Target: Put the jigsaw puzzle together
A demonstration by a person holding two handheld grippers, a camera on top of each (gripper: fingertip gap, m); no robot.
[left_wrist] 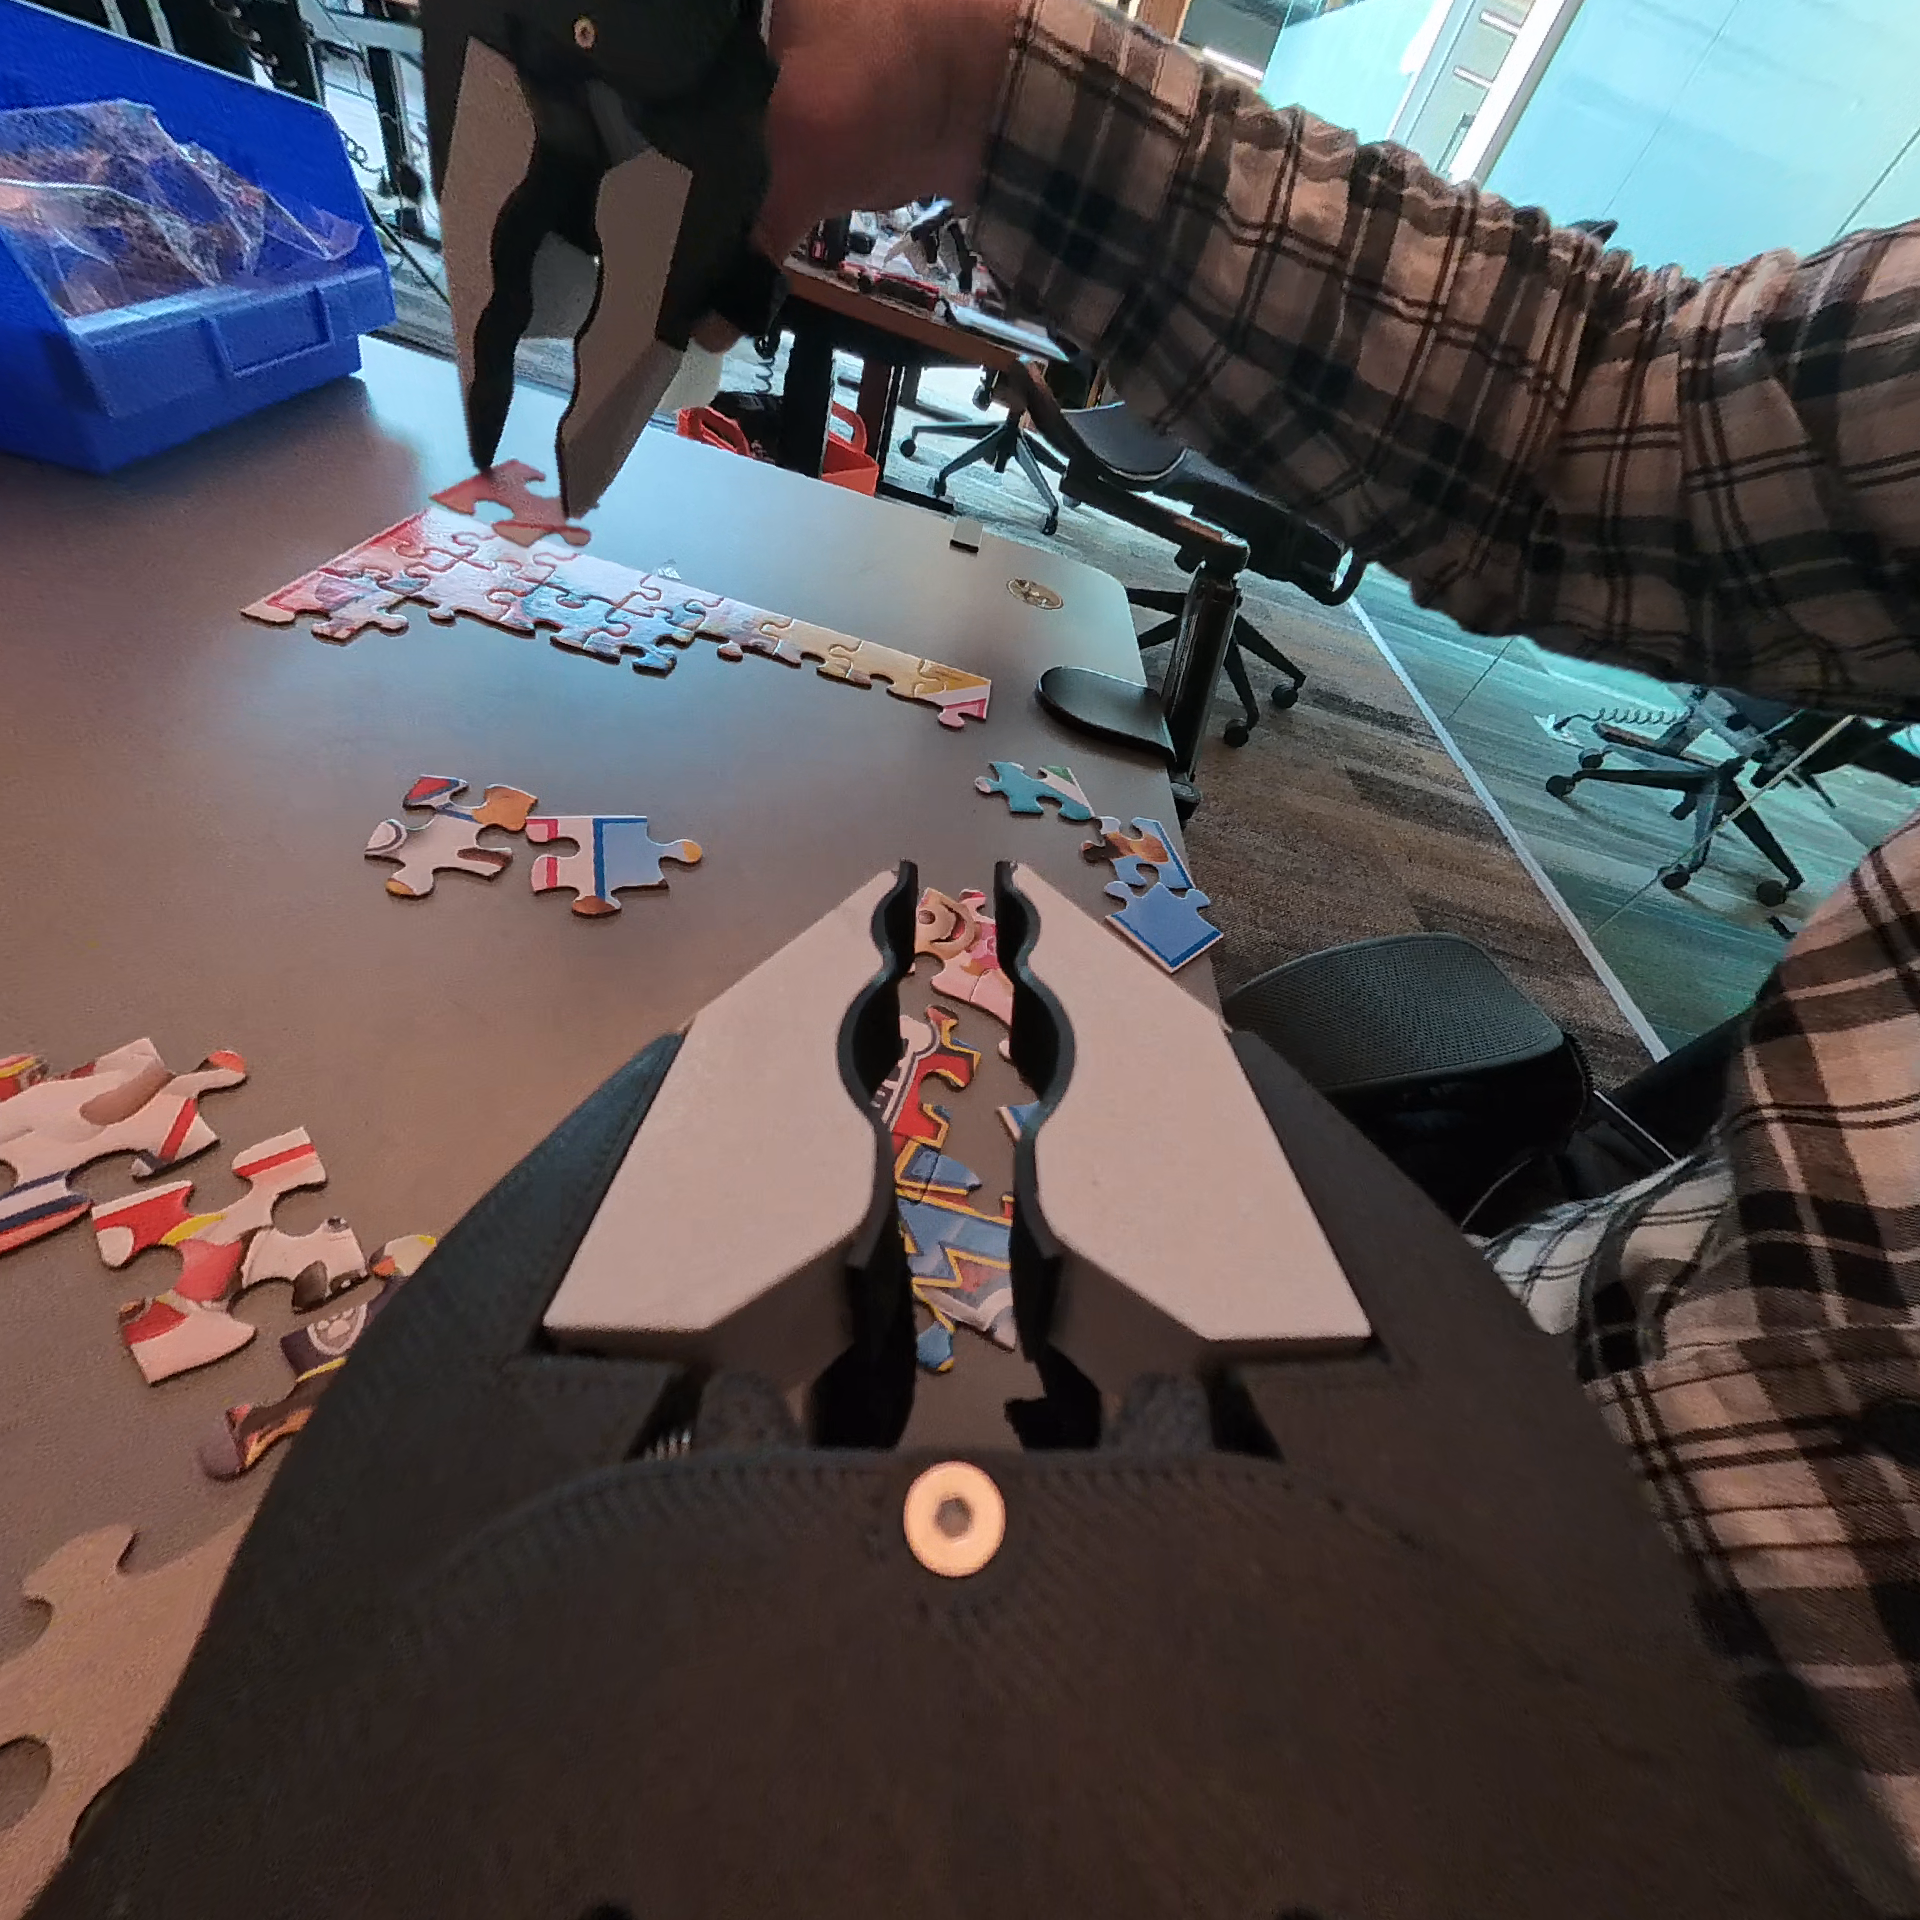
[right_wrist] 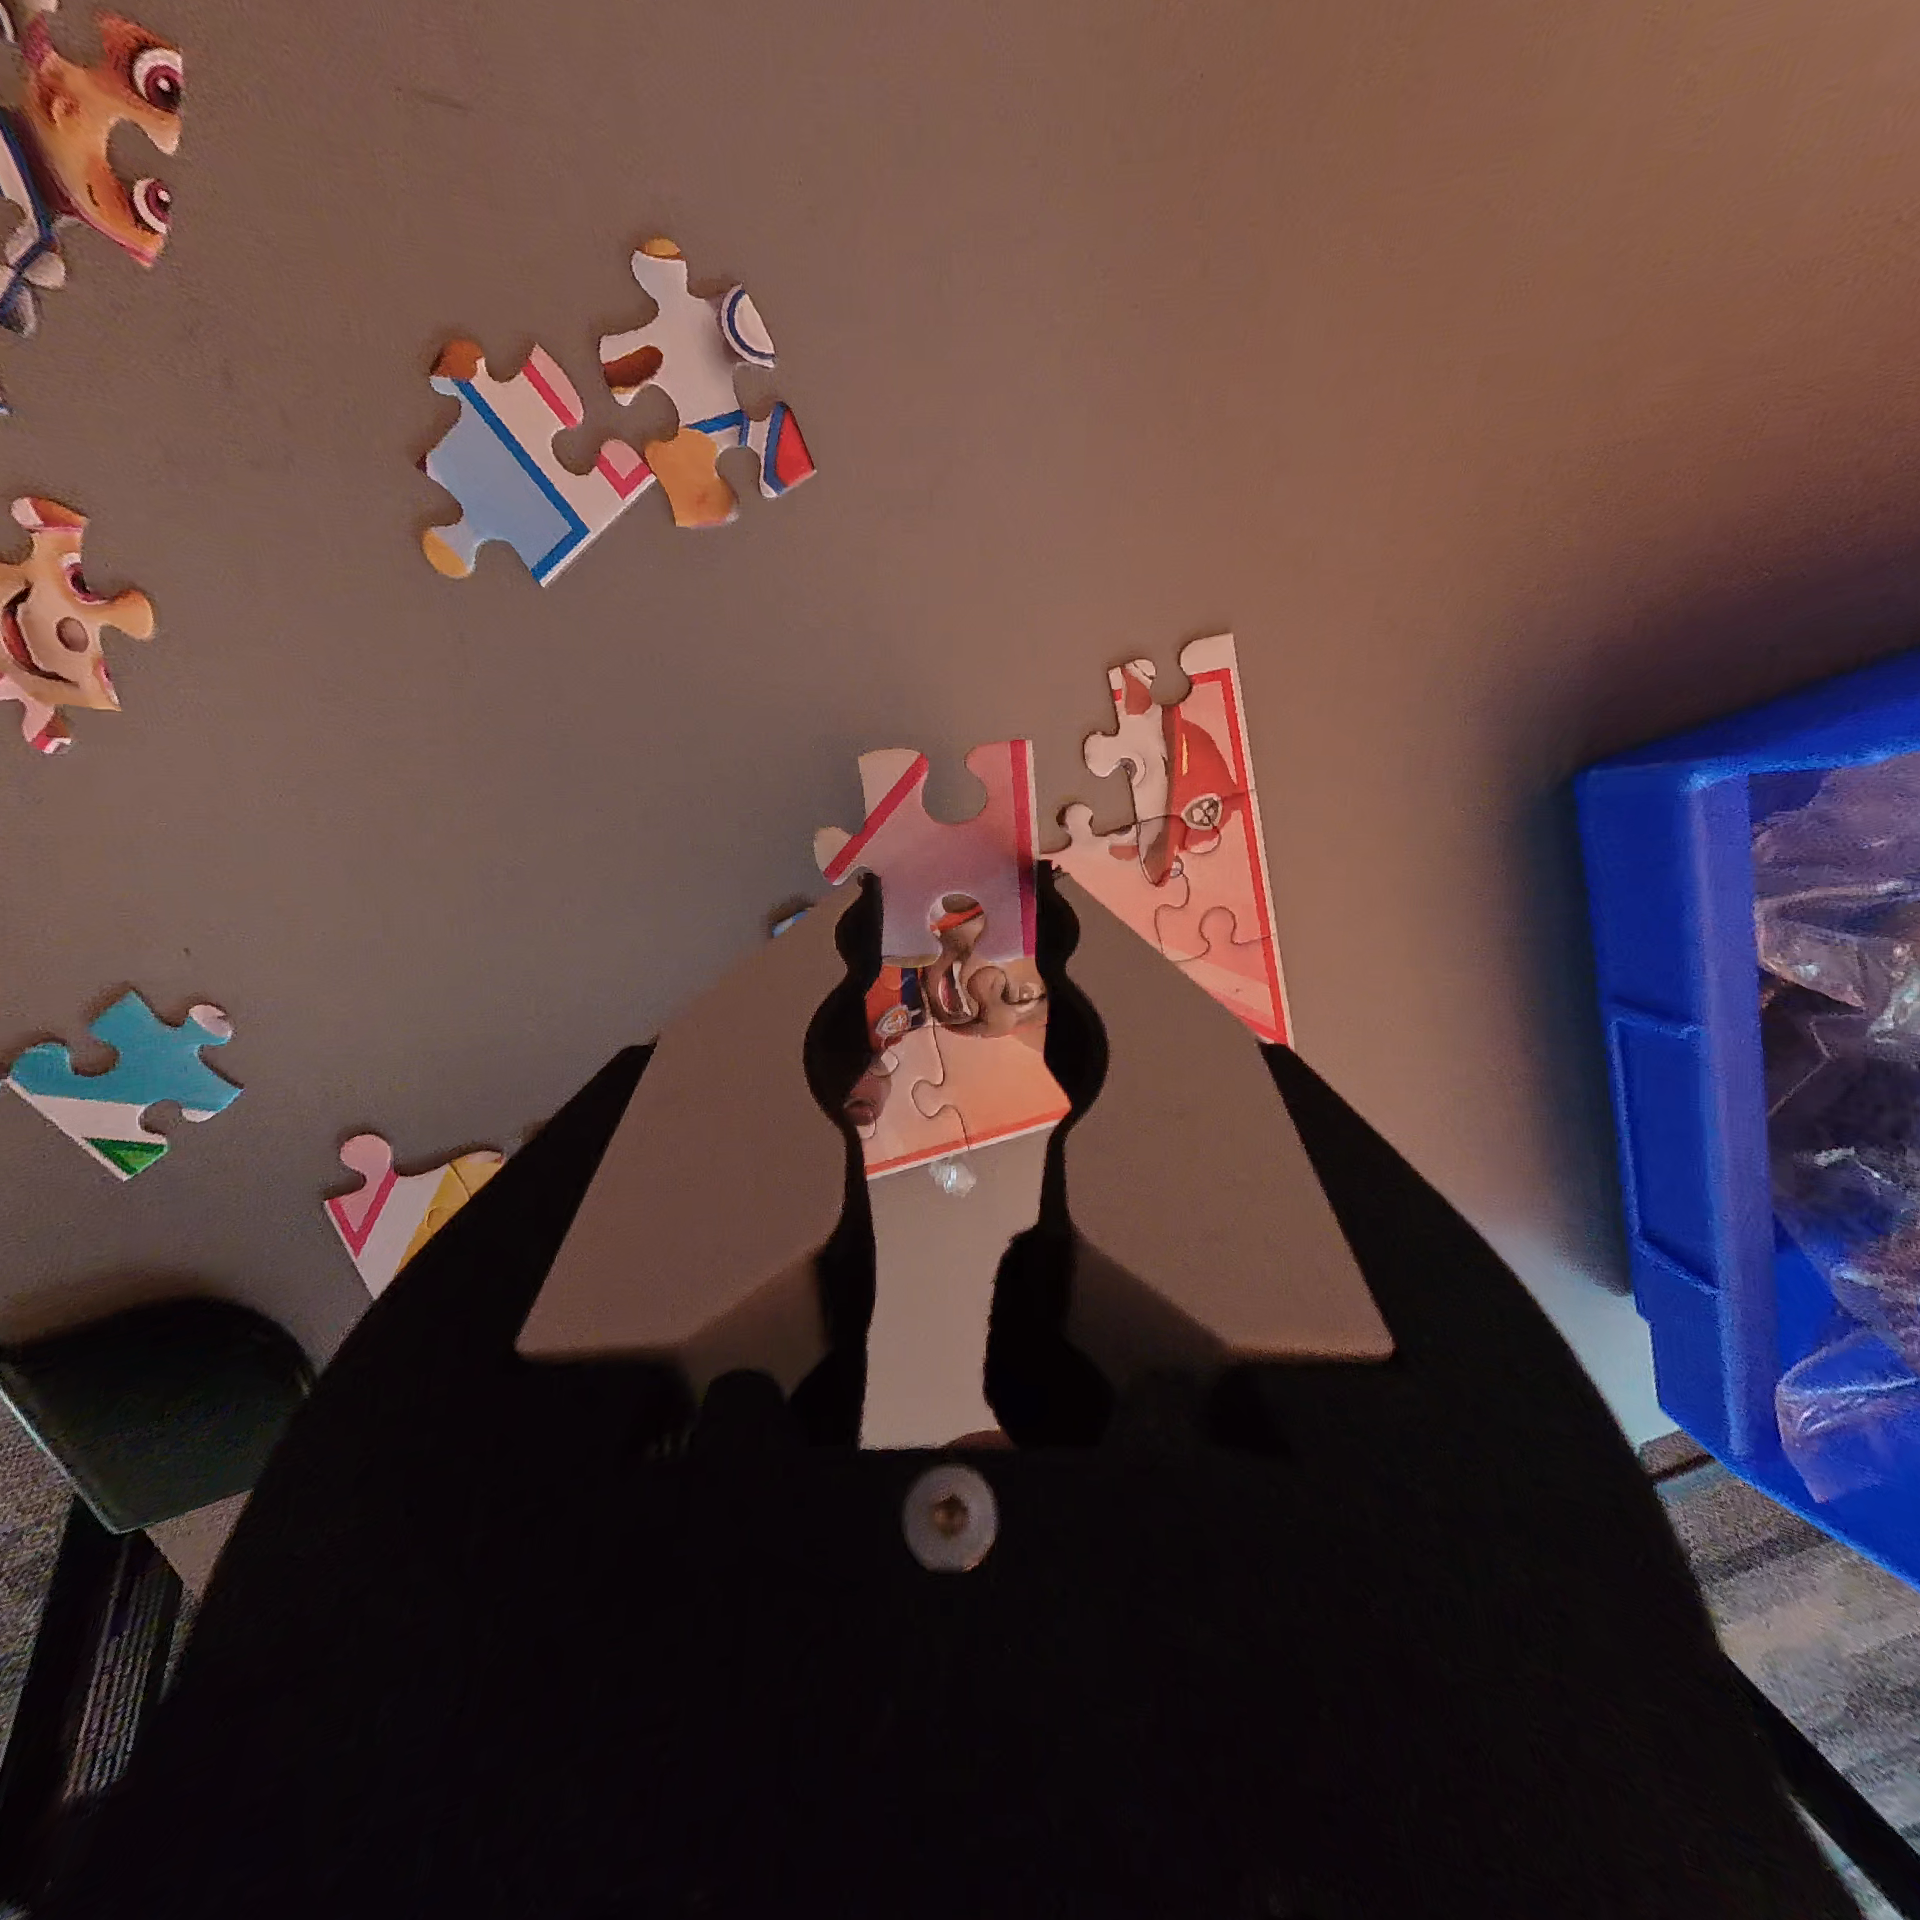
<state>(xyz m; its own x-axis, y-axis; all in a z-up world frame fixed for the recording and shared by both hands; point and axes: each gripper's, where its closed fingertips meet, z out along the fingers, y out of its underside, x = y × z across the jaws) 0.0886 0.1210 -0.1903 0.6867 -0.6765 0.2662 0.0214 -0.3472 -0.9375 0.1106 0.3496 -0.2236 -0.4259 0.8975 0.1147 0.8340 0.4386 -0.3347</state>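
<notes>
No brand or legible writing is noted on any item. One blue plastic storage bin [right_wrist: 1704, 1049] stands on the brown table [left_wrist: 312, 987] beside the assembled work; it contains crumpled clear plastic wrap [left_wrist: 156, 208], and nothing else can be made out inside. The task item, a partly assembled colourful cardboard jigsaw strip [left_wrist: 613, 613], lies flat near the table's far edge. The right gripper [right_wrist: 951, 894] points down at the strip's end, jaws narrowed onto one pink-and-white jigsaw piece [right_wrist: 940, 831] with red edging, which sits against the strip; the piece appears pinched between the tips. The left gripper [left_wrist: 956, 883] hovers above loose pieces near the table's near edge, jaws narrowly parted and holding nothing. The left wrist view shows about ten loose pieces, several partly hidden, including a touching pair [left_wrist: 530, 847] mid-table. A plaid-shirted sleeve [left_wrist: 1455, 395] crosses above.
</notes>
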